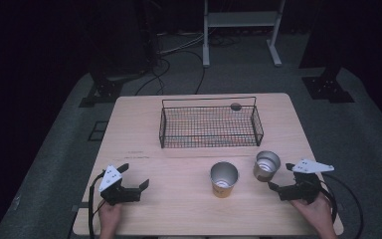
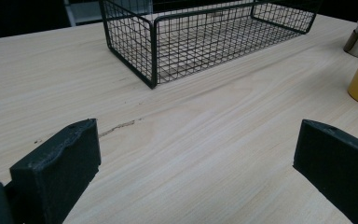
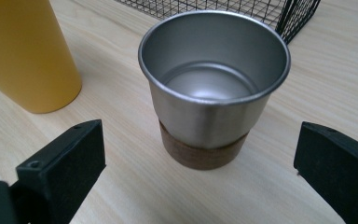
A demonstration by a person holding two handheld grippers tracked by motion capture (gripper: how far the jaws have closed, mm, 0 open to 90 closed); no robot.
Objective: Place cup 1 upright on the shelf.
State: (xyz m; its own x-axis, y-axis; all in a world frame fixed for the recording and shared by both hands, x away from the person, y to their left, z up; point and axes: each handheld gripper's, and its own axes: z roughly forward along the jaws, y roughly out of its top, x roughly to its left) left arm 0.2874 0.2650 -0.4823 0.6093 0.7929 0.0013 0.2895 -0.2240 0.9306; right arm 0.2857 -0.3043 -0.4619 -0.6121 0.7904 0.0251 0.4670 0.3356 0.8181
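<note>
The right tool (image 3: 200, 179) is lining up on the steel cup (image 3: 213, 84), jaws spread wide with the cup standing upright between and just ahead of them, near the wire basket (image 1: 209, 125) on the counter (image 1: 179, 199). I'd say it should be easing forward level, closing on the straight wall above the brown base, and keeping clear of the yellow cup (image 3: 25, 53) beside it. The left tool (image 2: 196, 172) is resting open over bare wood, well apart.

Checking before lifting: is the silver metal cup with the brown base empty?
Empty: the silver metal cup with the brown base shows its bare bottom.
</note>
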